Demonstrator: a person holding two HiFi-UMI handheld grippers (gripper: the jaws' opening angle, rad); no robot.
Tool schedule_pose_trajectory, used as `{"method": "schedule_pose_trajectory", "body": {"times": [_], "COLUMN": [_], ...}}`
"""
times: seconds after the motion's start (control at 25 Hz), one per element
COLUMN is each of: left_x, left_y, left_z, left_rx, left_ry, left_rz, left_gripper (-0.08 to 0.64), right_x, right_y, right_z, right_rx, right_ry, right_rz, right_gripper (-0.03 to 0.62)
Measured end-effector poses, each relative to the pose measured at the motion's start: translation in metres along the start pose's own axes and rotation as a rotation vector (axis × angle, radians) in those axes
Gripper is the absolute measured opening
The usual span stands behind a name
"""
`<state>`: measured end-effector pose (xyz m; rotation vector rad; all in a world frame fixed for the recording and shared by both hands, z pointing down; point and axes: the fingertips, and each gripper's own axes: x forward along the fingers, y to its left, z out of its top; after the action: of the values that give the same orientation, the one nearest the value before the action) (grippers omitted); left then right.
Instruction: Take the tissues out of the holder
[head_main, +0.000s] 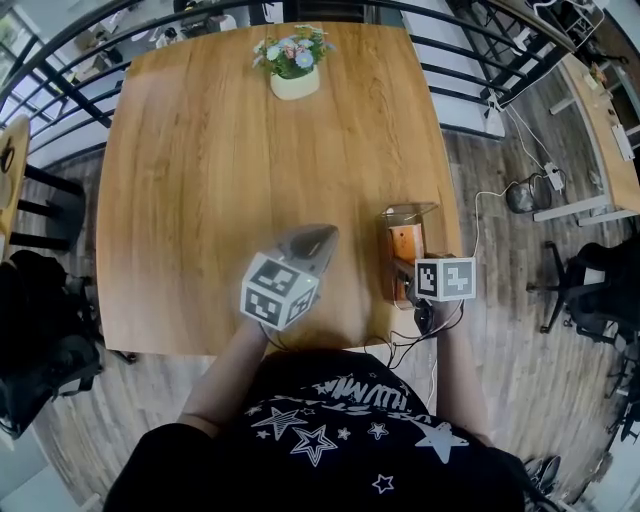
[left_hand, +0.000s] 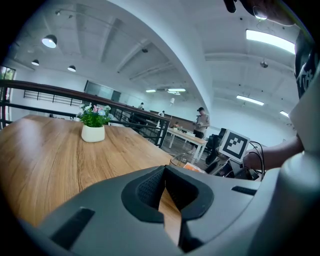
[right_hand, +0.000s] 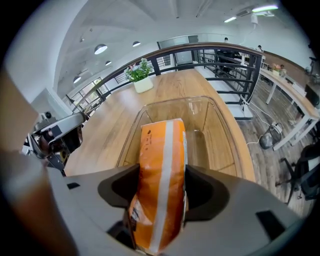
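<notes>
An orange tissue pack (right_hand: 161, 182) with a white stripe stands on edge between the jaws of my right gripper (right_hand: 161, 192), which is shut on it. The pack sits at the near end of the clear plastic holder (right_hand: 215, 127); whether it rests on the holder's floor is hidden. In the head view the pack (head_main: 403, 243) and holder (head_main: 408, 213) lie near the table's right edge, right gripper (head_main: 408, 268) behind them. My left gripper (head_main: 312, 245) hovers over the table left of the holder, jaws shut (left_hand: 164, 192) with nothing between them.
A white pot of flowers (head_main: 294, 62) stands at the table's far edge. The wooden table (head_main: 220, 170) is ringed by a black railing (head_main: 60, 95). Cables (head_main: 420, 330) hang off the near edge. Office chairs (head_main: 590, 285) stand on the floor at right.
</notes>
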<state>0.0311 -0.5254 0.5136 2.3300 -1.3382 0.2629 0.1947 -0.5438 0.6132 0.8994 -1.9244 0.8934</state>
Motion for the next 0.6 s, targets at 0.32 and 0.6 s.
{"method": "schedule_pose_trajectory", "body": {"times": [0.32, 0.6], "left_x": [-0.017, -0.031], "left_y": [-0.015, -0.038], "left_z": [-0.003, -0.010], "left_rx": [0.018, 0.042], "left_ry": [0.000, -0.017], "left_rz": [0.014, 0.024], "left_gripper": [0.014, 0.014], "right_x": [-0.019, -0.057], "right_y": [0.003, -0.001], "right_z": [0.007, 0.015], "right_rx": [-0.017, -0.038], "right_ry": [-0.068, -0.216], "right_rz": [-0.021, -0.032], "right_gripper": [0.272, 0.272]}}
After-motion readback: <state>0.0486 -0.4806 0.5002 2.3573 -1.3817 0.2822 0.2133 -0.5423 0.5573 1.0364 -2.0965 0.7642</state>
